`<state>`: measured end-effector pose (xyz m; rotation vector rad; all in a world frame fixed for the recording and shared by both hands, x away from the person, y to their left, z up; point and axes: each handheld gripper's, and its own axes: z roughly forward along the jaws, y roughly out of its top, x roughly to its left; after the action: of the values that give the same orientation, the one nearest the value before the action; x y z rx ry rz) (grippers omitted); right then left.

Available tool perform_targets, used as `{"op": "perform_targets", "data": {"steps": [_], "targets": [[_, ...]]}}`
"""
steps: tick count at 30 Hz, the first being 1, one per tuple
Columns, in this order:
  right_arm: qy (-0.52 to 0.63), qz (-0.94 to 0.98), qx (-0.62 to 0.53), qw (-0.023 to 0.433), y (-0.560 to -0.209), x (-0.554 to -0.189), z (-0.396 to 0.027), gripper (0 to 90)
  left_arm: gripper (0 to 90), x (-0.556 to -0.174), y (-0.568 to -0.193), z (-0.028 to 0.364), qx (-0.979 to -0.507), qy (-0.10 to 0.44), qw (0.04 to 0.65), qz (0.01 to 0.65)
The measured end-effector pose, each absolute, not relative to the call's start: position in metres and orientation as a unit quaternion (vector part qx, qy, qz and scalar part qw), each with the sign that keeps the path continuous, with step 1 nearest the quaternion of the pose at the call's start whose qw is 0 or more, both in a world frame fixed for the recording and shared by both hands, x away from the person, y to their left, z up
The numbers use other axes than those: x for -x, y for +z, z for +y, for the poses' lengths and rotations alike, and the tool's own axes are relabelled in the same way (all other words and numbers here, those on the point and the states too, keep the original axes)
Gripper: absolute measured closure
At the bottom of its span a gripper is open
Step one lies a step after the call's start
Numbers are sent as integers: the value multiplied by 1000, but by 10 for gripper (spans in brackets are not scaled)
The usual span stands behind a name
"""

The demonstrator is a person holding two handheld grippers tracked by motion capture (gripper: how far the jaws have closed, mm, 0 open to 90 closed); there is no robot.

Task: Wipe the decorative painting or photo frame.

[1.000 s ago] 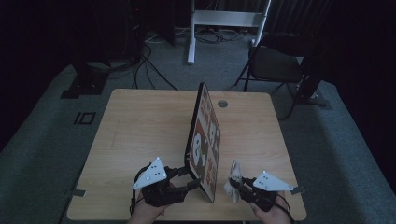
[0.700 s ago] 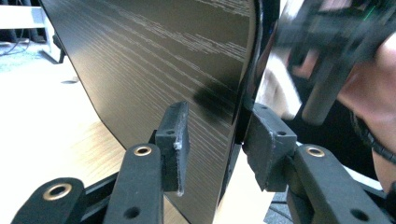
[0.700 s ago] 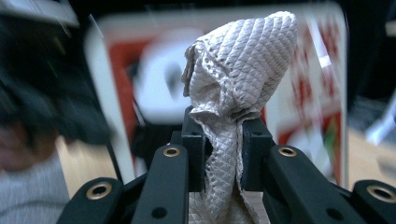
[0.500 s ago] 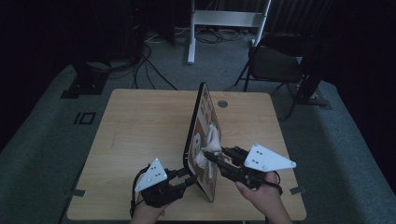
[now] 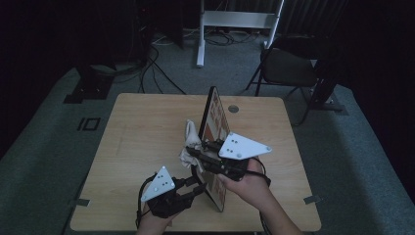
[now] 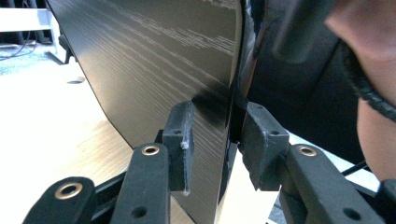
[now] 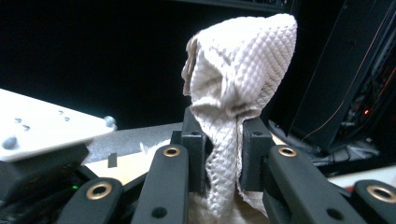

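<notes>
Now the right gripper [image 5: 195, 152], clenching the cloth [image 7: 238, 84], has risen across the board [image 5: 215, 122], which the left gripper [image 6: 212, 149] just clamped.

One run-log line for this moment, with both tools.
left tool: closing on upright board edge | right tool: shut on cloth, raised beside board | table

No readable text anywhere. The board [image 5: 216, 128] standing on edge mid-bench has a reddish printed face, too small and dim to read. No labels or numbers elsewhere.
</notes>
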<state>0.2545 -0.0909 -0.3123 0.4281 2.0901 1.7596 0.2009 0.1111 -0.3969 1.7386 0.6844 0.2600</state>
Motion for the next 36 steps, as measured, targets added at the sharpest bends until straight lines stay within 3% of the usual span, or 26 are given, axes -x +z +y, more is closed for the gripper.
{"op": "perform_targets", "data": {"steps": [24, 36], "targets": [[611, 744, -167, 213, -315, -275, -86, 761, 751, -197, -397, 117, -739, 130, 580, 317], [608, 738, -193, 218, -315, -302, -91, 760, 751, -198, -396, 116, -743, 126, 578, 314]]}}
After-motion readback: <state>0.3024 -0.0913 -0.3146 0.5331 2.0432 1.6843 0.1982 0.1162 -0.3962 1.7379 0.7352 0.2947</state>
